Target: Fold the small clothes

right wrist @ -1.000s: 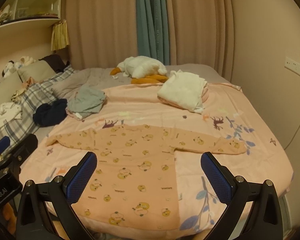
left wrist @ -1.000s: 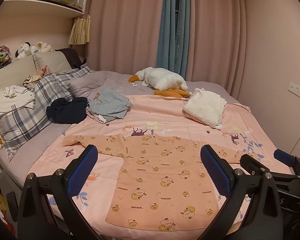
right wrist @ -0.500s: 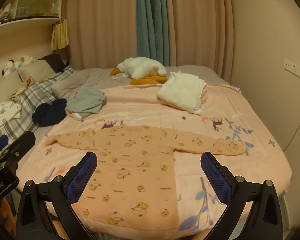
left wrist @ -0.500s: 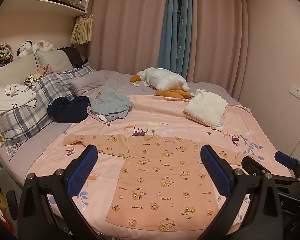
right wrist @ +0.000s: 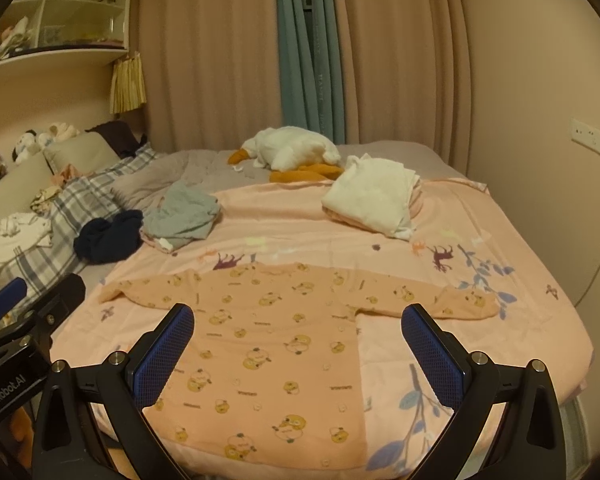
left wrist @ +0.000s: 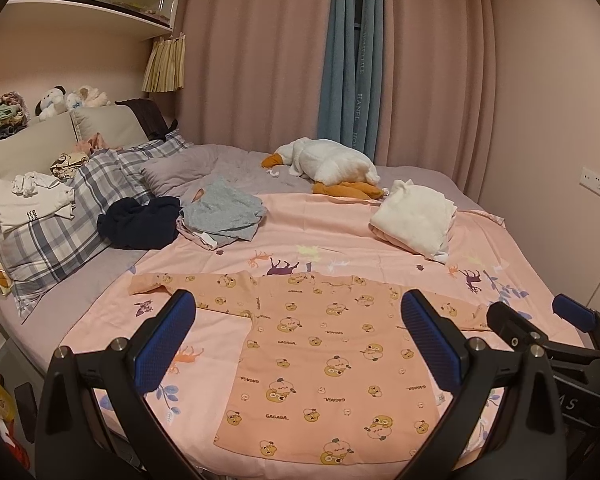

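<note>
A small peach long-sleeved shirt (left wrist: 324, 344) with a bear print lies flat, sleeves spread, on the pink bedsheet (left wrist: 340, 236) near the bed's front edge. It also shows in the right wrist view (right wrist: 268, 340). My left gripper (left wrist: 300, 332) is open and empty, held above the shirt's lower half. My right gripper (right wrist: 300, 336) is open and empty too, above the shirt's right half. The right gripper shows at the right edge of the left wrist view (left wrist: 540, 320). The left gripper shows at the left edge of the right wrist view (right wrist: 28, 300).
Behind the shirt lie a grey garment pile (left wrist: 224, 212), a dark navy garment (left wrist: 140, 220), a folded white garment (left wrist: 416, 216) and a plush goose (left wrist: 328, 164). Plaid pillows (left wrist: 60, 232) sit at the left. The wall (left wrist: 560, 120) is close on the right.
Both grippers have drifted slightly, so the scene shifts a little in each view. The shirt has not moved and both grippers stay open.
</note>
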### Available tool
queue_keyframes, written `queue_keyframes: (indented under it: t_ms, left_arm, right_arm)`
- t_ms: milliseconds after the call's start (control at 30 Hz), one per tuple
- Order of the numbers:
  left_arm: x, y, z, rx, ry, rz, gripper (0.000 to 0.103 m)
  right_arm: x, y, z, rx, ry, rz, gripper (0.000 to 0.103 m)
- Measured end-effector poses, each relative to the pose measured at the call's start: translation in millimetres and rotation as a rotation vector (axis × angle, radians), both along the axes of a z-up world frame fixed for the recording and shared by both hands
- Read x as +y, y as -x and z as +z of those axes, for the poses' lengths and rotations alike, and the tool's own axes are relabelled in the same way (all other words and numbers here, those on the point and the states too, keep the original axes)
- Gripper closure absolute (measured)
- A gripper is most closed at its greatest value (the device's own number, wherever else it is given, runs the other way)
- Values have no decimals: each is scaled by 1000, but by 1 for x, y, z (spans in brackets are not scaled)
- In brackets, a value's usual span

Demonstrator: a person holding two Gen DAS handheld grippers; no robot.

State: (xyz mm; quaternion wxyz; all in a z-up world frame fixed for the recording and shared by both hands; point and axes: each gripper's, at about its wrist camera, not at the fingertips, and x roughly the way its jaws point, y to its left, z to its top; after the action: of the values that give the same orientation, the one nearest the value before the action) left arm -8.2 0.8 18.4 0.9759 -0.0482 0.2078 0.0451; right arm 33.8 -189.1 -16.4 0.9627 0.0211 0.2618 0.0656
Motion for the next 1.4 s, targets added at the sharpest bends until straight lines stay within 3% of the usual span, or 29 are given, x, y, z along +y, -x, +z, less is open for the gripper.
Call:
queue_keyframes:
  t_ms: [1400]
  left_arm:
    - [24, 1, -9, 22, 13, 83, 0]
  right_arm:
    - [-8, 5, 3, -43, 9, -68, 0]
